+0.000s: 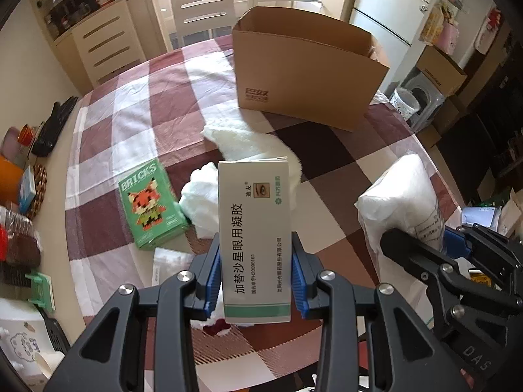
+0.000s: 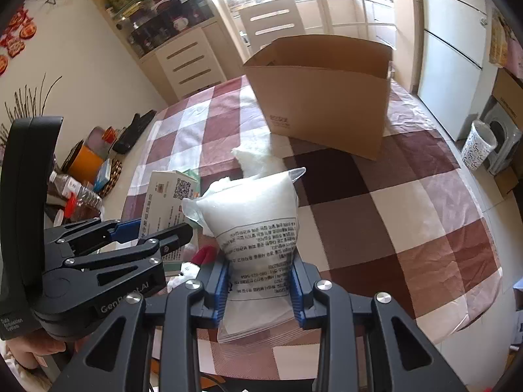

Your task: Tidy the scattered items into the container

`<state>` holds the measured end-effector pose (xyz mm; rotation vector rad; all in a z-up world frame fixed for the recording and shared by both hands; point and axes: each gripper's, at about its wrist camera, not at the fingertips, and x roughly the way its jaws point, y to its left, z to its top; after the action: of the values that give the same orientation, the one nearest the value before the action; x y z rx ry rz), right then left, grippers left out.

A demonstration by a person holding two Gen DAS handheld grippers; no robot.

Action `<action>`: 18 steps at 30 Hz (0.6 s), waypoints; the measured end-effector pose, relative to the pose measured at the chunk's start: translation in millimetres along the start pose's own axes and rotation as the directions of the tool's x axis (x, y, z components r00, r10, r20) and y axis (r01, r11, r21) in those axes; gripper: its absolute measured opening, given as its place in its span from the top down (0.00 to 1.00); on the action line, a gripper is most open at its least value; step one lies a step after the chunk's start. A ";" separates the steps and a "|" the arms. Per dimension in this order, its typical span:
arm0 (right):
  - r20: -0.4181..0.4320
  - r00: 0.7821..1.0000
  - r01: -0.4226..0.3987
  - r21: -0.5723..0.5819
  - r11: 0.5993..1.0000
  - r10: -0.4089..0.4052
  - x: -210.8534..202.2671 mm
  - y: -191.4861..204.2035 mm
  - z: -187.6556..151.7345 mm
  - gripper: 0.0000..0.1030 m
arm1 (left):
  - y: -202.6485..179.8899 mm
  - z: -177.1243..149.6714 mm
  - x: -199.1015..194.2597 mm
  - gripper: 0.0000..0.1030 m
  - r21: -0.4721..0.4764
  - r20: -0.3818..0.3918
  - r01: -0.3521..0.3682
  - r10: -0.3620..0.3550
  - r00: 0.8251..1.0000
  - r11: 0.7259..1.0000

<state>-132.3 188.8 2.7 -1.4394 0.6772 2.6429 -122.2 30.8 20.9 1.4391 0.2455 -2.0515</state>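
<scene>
My left gripper is shut on a white and green medicine box, held upright above the checked tablecloth. My right gripper is shut on a white plastic bag with printed text, also lifted. Each view shows the other gripper at its side: the right gripper with the bag, the left gripper with the box. The open cardboard box stands farther back on the table. A green "BRICKS" box, a white fluffy cloth and a crumpled white item lie on the table.
Along the table's left edge stand bottles, an orange cup, a black case and a woven coaster. A chair stands behind the table, a fridge and a patterned bin to the right.
</scene>
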 end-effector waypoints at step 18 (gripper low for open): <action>0.008 0.999 0.044 0.048 0.998 -0.044 3.4 -31.9 22.4 0.69 | -27.1 34.8 19.1 0.64 0.067 0.006 0.028 -0.029 1.000 0.997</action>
<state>-143.8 226.0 -0.7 -1.4122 0.6944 2.5808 -169.5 28.5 12.2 1.4763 0.1973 -2.1051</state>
